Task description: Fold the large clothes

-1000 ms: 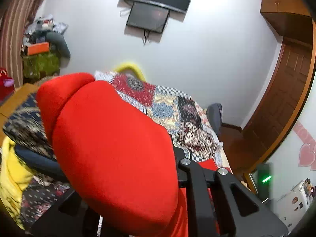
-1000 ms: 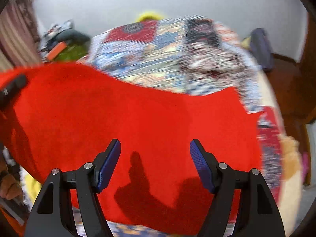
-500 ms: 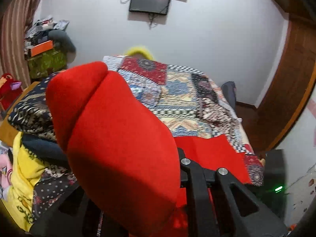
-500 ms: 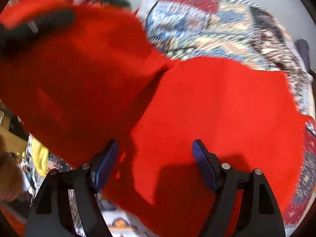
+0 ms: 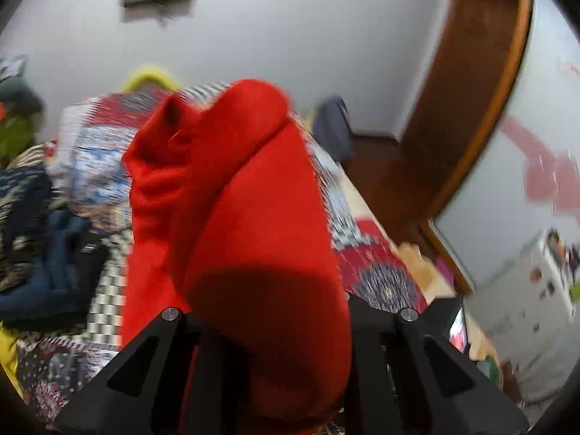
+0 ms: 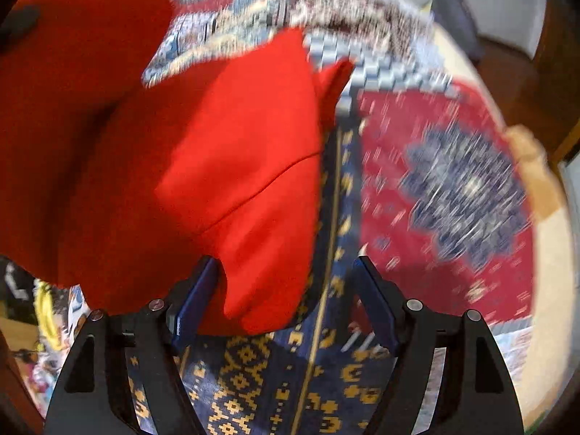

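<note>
The left gripper [image 5: 270,330] is clamped tight on the bright red fleece garment [image 5: 250,217], which bulges up between its black arms and fills the centre of the left wrist view. In the right wrist view the same red cloth [image 6: 217,166] drapes from upper left down to the lower centre, its bottom corner hanging between the blue pads [image 6: 195,297] of the right gripper [image 6: 282,301], whose fingers stand spread wide, not pinching it. Beneath lies the patterned patchwork bedspread [image 6: 453,181], blurred. A pile of dark clothes [image 5: 54,253] sits at left.
</note>
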